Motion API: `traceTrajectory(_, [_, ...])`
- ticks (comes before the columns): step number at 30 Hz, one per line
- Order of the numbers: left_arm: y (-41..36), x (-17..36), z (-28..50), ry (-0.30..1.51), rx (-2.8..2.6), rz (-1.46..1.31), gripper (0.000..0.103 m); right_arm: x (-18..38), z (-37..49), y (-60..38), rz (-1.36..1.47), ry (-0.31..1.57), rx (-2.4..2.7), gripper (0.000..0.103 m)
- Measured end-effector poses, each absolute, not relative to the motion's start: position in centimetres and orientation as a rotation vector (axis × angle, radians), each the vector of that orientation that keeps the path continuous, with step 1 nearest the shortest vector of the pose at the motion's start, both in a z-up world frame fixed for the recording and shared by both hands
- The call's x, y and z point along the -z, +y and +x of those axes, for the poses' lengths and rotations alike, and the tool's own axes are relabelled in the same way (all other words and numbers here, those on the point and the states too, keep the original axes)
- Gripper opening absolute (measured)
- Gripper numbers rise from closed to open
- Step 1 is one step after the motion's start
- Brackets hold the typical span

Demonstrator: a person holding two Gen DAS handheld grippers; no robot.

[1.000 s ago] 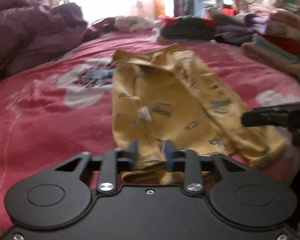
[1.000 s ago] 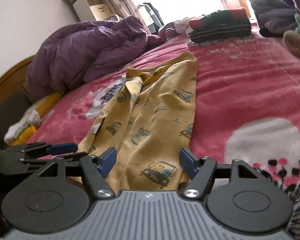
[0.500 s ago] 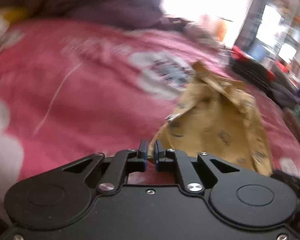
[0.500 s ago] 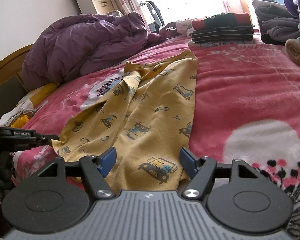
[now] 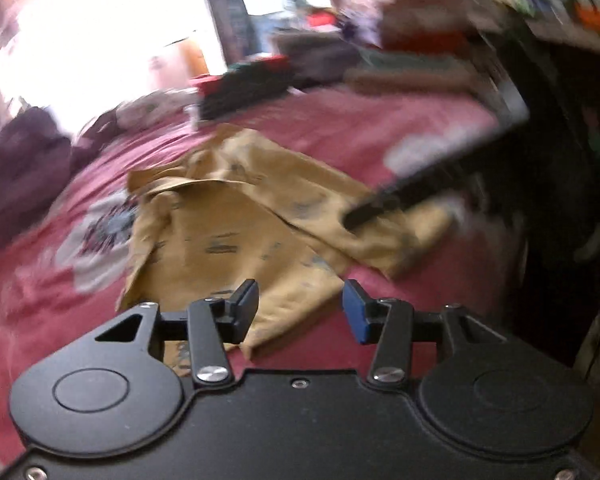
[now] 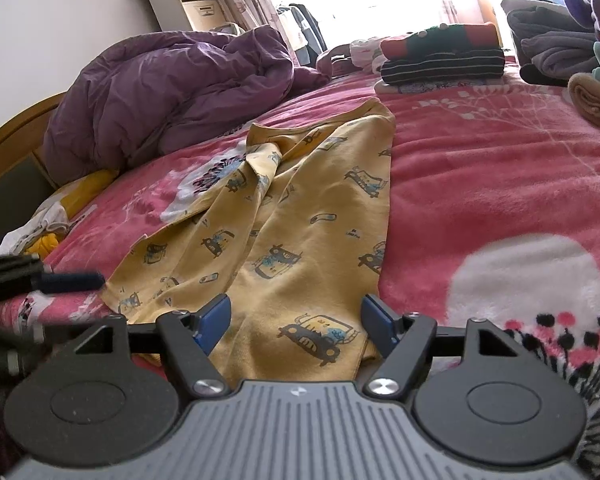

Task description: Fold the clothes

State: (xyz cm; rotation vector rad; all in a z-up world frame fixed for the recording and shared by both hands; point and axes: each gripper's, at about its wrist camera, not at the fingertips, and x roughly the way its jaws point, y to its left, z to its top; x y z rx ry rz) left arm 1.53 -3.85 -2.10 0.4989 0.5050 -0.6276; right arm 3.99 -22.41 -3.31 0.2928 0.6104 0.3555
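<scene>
Hovering both spread tongs, left (image 5: 300, 306) and right (image 6: 296, 320), I am facing the yellow garment (image 6: 300, 216), its long axis running straight ahead on the bed (image 6: 500, 184).

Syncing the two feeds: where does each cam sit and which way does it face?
Left wrist: on the left gripper, facing across the bed at the yellow garment; right gripper's finger intrudes, blurred.
Right wrist: on the right gripper, over the garment's near hem, facing the purple duvet.
Shared: garment, pink blanket, folded stack.
</scene>
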Motion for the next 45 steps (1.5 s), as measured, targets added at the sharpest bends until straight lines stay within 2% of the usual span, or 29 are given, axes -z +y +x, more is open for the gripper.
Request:
traceTrajectory(11, [-6.4, 3.7, 2.2, 0.496, 0.639, 0.578, 0.043, 3.4, 3.9, -22.0, 0.279, 0.608, -0.37, 0.08])
traceTrajectory(12, [-6.4, 3.8, 2.3, 0.501, 0.634, 0.576, 0.04, 3.5, 3.9, -21.9, 0.275, 0.608, -0.371, 0.08])
traceTrajectory(14, [-6.1, 3.6, 2.5, 0.513, 0.63, 0.554, 0.023, 3.5, 3.9, -21.8, 0.262, 0.607, -0.372, 0.081])
traceTrajectory(16, [-5.7, 3.3, 2.7, 0.519, 0.623, 0.53, 0.011, 3.5, 3.8, -21.5, 0.24, 0.604, -0.372, 0.081])
traceTrajectory(21, [-2.7, 1.2, 3.6, 0.511, 0.614, 0.311, 0.009, 3.6, 3.8, -21.4, 0.227, 0.602, -0.375, 0.084])
traceTrajectory(28, [2.9, -1.5, 5.5, 0.439, 0.49, 0.005, 0.005, 3.9, 3.6, -19.9, 0.134, 0.588, -0.382, 0.095])
traceTrajectory(35, [9.3, -4.0, 9.1, 0.345, 0.367, -0.226, 0.004, 4.5, 3.3, -19.7, 0.118, 0.555, -0.376, 0.095])
traceTrajectory(40, [12.8, -4.1, 12.1, 0.318, 0.29, -0.309, 0.004, 5.0, 3.5, -21.1, 0.245, 0.52, -0.416, 0.101])
traceTrajectory(45, [16.1, -4.0, 14.9, 0.295, 0.22, -0.385, 0.004, 5.4, 3.6, -20.7, 0.225, 0.511, -0.425, 0.103])
